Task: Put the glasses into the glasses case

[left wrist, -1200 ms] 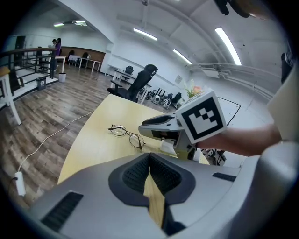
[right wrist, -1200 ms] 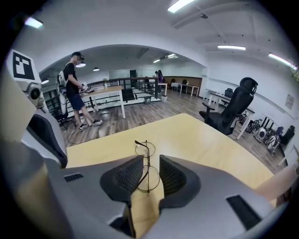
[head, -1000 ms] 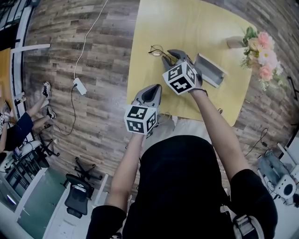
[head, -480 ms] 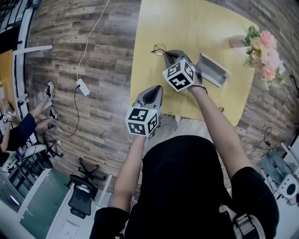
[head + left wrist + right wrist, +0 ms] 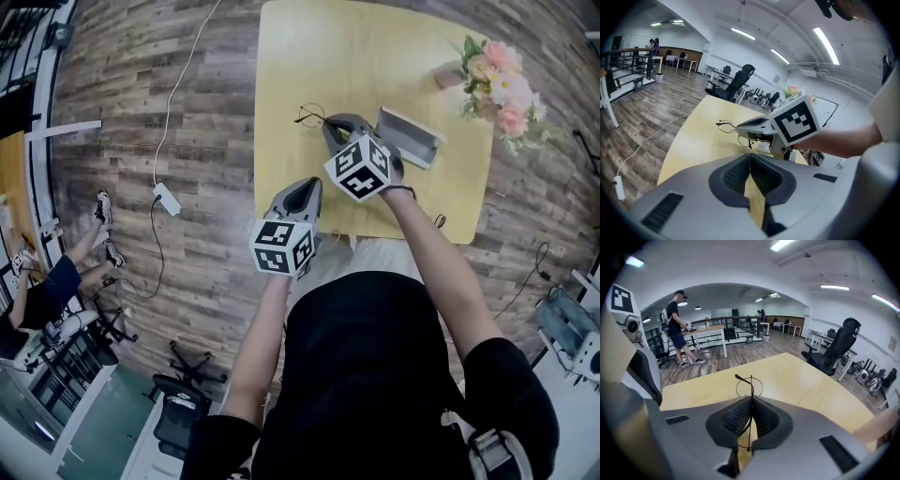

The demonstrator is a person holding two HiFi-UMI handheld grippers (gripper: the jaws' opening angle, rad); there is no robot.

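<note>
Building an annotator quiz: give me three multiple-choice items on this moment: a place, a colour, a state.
1. Where is the glasses case?
A on the floor
B on the table beside the right gripper
C on a chair
2. What colour is the table?
A yellow
B white
C black
3. The right gripper is:
A open, empty
B shut on the glasses
C shut on a cable
Answers: B, it lies on the table by that gripper; A, the top is yellow; B, the frame is pinched between its pads.
</note>
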